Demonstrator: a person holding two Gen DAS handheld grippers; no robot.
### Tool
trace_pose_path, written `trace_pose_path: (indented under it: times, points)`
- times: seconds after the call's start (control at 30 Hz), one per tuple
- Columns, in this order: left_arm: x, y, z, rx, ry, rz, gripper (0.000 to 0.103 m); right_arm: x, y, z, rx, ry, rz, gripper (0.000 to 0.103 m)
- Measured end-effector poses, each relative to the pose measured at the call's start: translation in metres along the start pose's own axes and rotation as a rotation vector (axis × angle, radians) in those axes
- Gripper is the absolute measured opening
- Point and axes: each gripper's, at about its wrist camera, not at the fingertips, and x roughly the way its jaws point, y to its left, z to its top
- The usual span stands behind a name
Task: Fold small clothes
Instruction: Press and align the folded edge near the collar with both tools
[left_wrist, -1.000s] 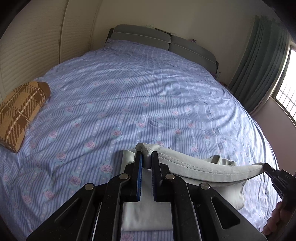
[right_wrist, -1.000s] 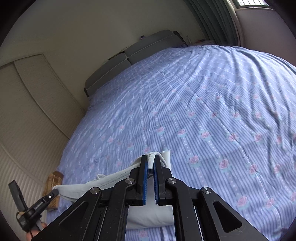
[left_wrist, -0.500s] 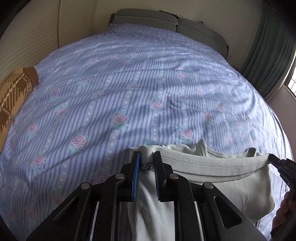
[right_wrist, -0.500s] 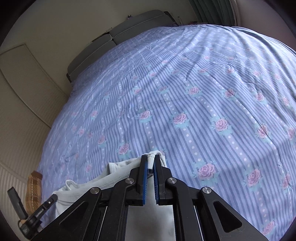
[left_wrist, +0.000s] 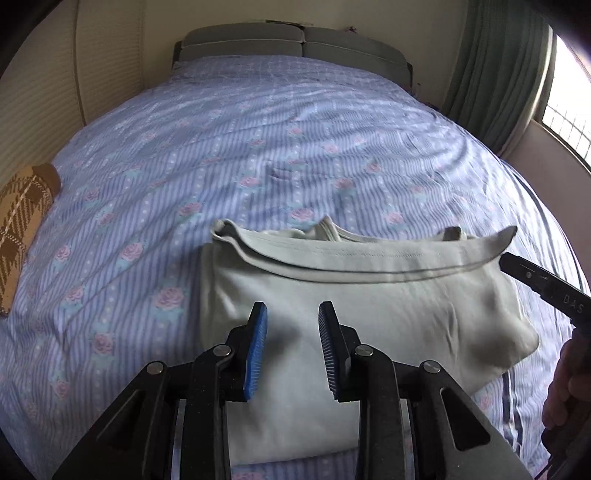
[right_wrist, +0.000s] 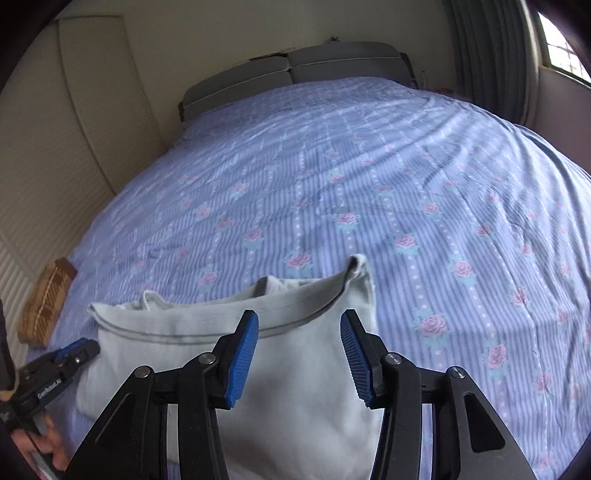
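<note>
A pale grey-green garment (left_wrist: 354, 299) lies folded over on the blue flowered bedspread (left_wrist: 258, 147), its hem edge running across the top layer. My left gripper (left_wrist: 293, 314) hovers just above the garment's near left part, jaws opening, nothing pressed between the blue pads. In the right wrist view the same garment (right_wrist: 280, 369) lies under my right gripper (right_wrist: 298, 325), whose jaws are opening wide with only cloth below them. The right gripper's tip (left_wrist: 532, 275) shows at the garment's right edge in the left view.
A brown plaid cushion (left_wrist: 22, 225) lies at the bed's left edge. A grey headboard (left_wrist: 295, 40) stands at the far end, green curtains (left_wrist: 491, 74) and a window to the right. A cream wall panel (right_wrist: 55, 147) runs along the left side.
Both grippers let go of the garment's hem and opened. The lifted edge dropped onto the lower layer, and both hands sank toward the bed.
</note>
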Motion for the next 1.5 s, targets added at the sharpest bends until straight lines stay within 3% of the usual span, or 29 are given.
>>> trace_pose_path:
  times: [0.2,0.33,0.7,0.87,1.07,1.2,1.4,1.5]
  points:
    - [0.029,-0.014,0.008,0.067,0.046,0.007,0.029,0.031,0.027,-0.016,-0.126,0.091,-0.034,0.048]
    - [0.042,-0.012,0.021,0.092,0.047,0.019,0.029,0.045,0.037,-0.017,-0.180,0.089,-0.095,0.048]
    - [0.055,0.021,0.072,0.028,-0.003,0.066,0.029,0.075,0.032,0.044,-0.115,0.048,-0.147,0.048]
    - [0.036,0.034,0.059,-0.003,-0.014,0.053,0.029,0.056,0.020,0.048,-0.064,0.022,-0.137,0.048]
    - [0.027,0.044,0.031,-0.032,0.012,0.039,0.031,0.032,0.019,0.016,-0.082,0.061,-0.095,0.048]
    - [0.038,0.043,0.038,-0.028,0.020,0.035,0.031,0.048,0.029,0.006,-0.140,0.115,-0.103,0.048]
    - [0.060,0.046,0.061,-0.018,0.026,0.066,0.031,0.083,0.045,0.031,-0.163,0.123,-0.122,0.048]
    - [0.062,0.052,0.064,-0.028,0.024,0.069,0.031,0.092,0.040,0.044,-0.114,0.117,-0.128,0.048]
